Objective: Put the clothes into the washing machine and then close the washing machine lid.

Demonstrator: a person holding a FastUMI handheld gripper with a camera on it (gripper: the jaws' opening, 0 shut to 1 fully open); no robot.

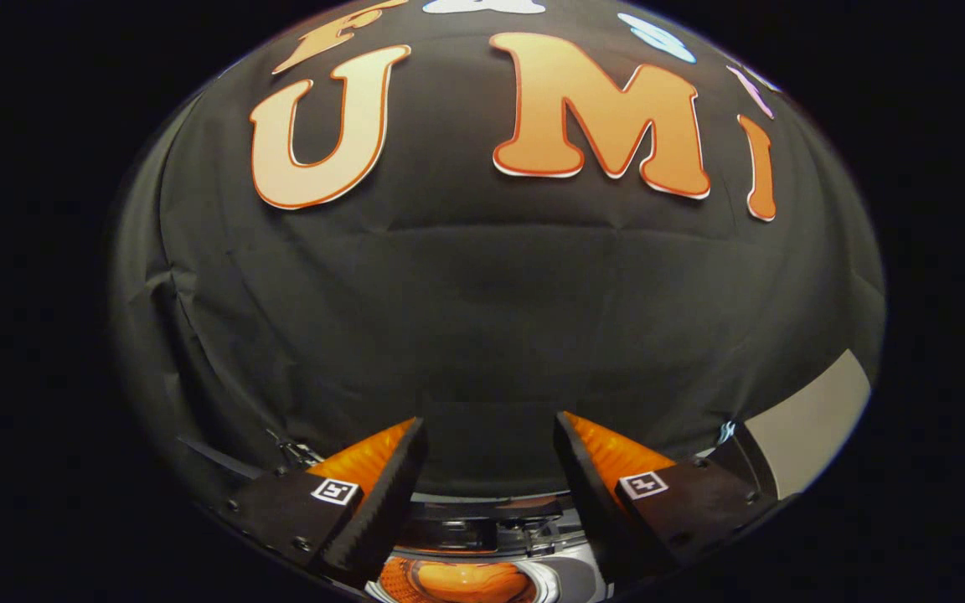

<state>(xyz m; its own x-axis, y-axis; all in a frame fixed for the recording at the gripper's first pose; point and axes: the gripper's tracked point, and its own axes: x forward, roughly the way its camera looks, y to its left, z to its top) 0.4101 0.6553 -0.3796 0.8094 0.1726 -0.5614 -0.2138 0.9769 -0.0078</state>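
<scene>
Gripper (491,444) of mine hangs with its fingers spread wide and nothing held, facing the black cloth wall (482,318). Below, between the fingers, I see the washing machine (482,548) with its round orange-lit opening (461,582).

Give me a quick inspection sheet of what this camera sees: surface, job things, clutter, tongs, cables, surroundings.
Surface: a pale patch beyond the tongs to one side; what it is cannot be told.
Job's things: washer low between the fingers, with a round opening glowing orange inside; whether clothes are in there cannot be told; no clothes seen elsewhere.
Clutter: nothing seen.
Tongs: open, fingers wide apart, holding nothing, above the washer and pointing at the wall.
Cables: a thin dark line beside one finger, perhaps a wire; too small to tell.
Surroundings: black cloth wall ahead, creased.
</scene>
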